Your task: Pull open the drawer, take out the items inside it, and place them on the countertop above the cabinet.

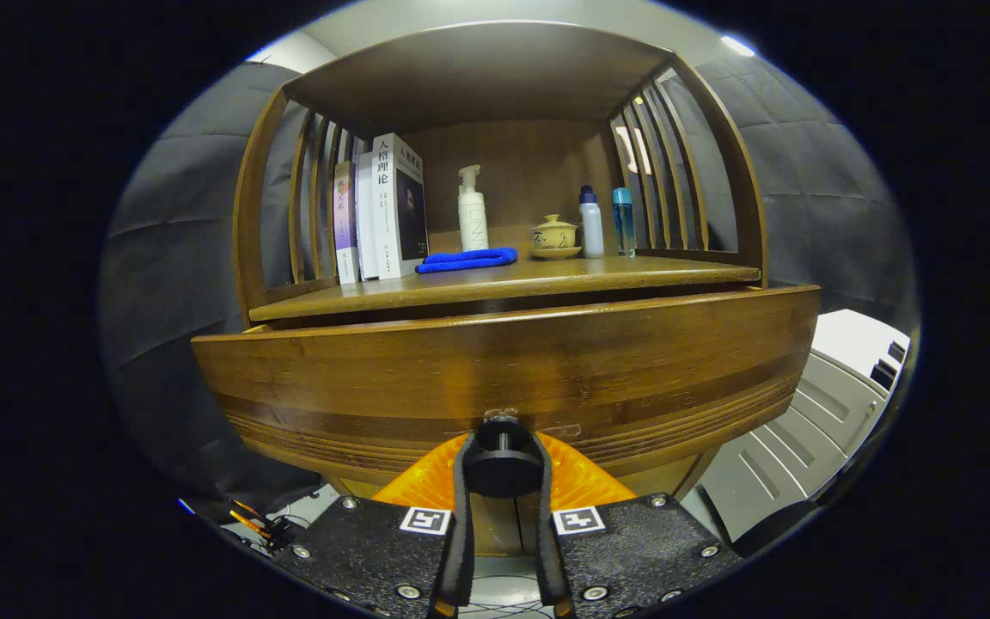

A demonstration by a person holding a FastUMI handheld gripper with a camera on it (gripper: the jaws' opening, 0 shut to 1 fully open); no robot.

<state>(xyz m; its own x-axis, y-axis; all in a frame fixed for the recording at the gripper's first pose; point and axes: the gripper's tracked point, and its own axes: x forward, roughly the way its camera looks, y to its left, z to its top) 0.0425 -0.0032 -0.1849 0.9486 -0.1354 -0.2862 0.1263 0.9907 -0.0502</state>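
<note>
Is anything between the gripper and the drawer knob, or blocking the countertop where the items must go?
Nothing blocks the knob: the hand-held gripper clamps it with both fingers. The countertop has bare space in front of the blue cloth, books and bottles.

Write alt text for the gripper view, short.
The gripper is shut on the black knob of a wooden drawer, which stands slightly out from the cabinet. On the countertop above sit books, a blue cloth, a pump bottle, a lidded cup and two bottles.

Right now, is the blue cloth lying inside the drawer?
No, the blue cloth lies on the countertop beside the books, above the drawer.
</note>
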